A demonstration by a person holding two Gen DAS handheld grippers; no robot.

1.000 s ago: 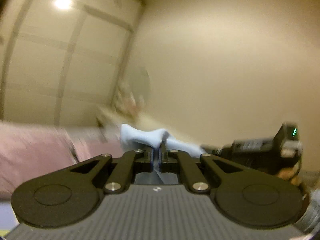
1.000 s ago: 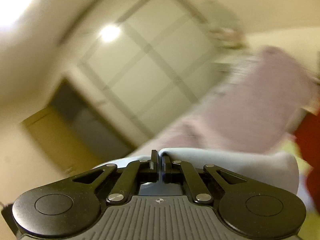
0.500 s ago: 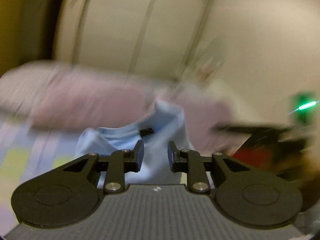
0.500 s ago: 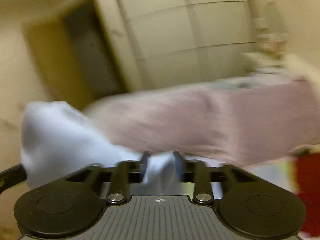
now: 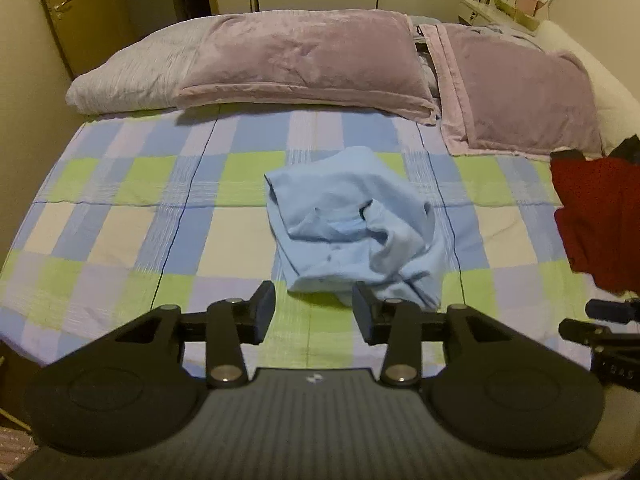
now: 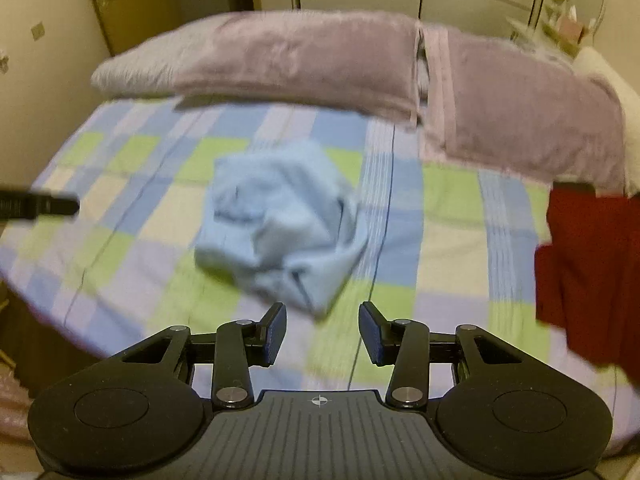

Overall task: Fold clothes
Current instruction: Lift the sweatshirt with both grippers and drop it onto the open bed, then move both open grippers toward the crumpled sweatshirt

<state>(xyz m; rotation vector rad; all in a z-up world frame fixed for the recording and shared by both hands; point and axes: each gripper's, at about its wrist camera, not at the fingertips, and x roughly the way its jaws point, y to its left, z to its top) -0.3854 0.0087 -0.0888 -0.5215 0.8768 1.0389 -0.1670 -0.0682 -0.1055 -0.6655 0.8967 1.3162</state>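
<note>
The light blue shirt (image 5: 352, 232) lies crumpled in a heap on the checked bed (image 5: 120, 216), roughly central and just ahead of both claws. It is not folded: layers overlap at random and no straight hem shows.

The left claw (image 5: 314, 312) is spread wide and holds nothing. The right claw (image 6: 322, 334) is likewise spread and empty. Both hover above the near side of the bed, short of the cloth.

Step in hand, as judged: the shirt needs laying out flat. The next move calls for finding two outer points, such as shoulders or hem corners, and pulling them apart.

Open sheet extends to the left of the shirt and in front of it. A red garment (image 5: 596, 224) lies well to the right. Pillows (image 5: 304, 60) bound the far side. The near bed edge sits close below the claws.
</note>
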